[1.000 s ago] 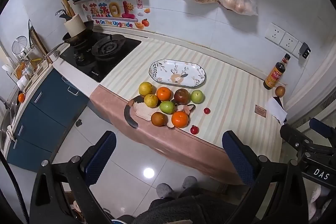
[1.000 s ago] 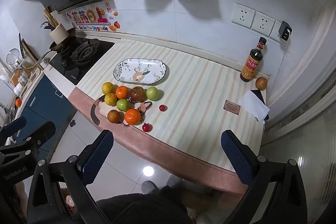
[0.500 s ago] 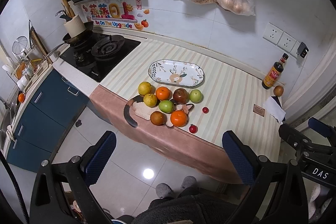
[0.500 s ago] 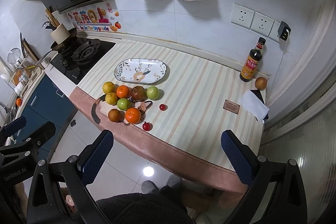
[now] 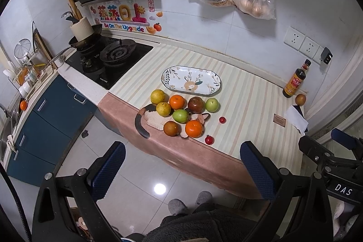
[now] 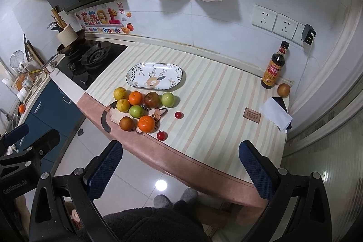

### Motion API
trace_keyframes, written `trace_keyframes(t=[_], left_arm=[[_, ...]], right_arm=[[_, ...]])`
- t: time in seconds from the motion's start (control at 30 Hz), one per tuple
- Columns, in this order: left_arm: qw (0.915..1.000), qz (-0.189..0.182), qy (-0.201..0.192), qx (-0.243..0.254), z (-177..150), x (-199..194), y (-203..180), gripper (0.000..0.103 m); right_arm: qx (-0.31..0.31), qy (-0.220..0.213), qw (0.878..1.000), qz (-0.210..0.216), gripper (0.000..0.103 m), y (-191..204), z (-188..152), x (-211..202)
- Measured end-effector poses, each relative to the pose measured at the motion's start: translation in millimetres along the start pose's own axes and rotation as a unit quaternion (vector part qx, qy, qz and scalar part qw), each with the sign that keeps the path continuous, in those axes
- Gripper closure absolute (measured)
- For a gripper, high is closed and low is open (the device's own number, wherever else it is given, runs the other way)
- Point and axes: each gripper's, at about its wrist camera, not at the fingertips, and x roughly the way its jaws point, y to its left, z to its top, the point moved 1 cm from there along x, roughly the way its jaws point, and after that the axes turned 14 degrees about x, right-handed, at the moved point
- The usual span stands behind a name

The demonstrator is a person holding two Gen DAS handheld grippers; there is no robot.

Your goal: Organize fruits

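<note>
Left tongs [image 5: 182,170] and right tongs [image 6: 180,168] are held spread wide and empty above the floor, short of the tabletop [image 6: 226,106] edge. Nearest on the striped cloth, two small red fruits [image 6: 161,135] are noted apart from the cluster. Oranges [image 6: 146,124], green apples [image 6: 136,111], yellow citrus [image 6: 123,105] and a dark red apple [image 6: 151,99] are grouped touching, partly on a cat-shaped mat [image 5: 156,120]. Just beyond, the oval plate [image 6: 136,74] lies bare. A sauce bottle [image 6: 273,66] stands by the far wall.
</note>
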Motion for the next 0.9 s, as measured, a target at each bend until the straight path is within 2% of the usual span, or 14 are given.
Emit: trace_keyframes(t=[0.4,0.9], left_arm=[[1.0000,0.000,-0.003,-0.001,3.7,-13.4,-5.8,0.000],[1.0000,-0.002,-0.005,-0.001,0.1,-10.5,-1.4,0.000]], right_arm=[[-0.001,-0.001,1.000,0.001,0.000,6.0,-3.0,0.0],[0.000,-0.002,1.000,0.001,0.000,2.5,-2.0,1.8]])
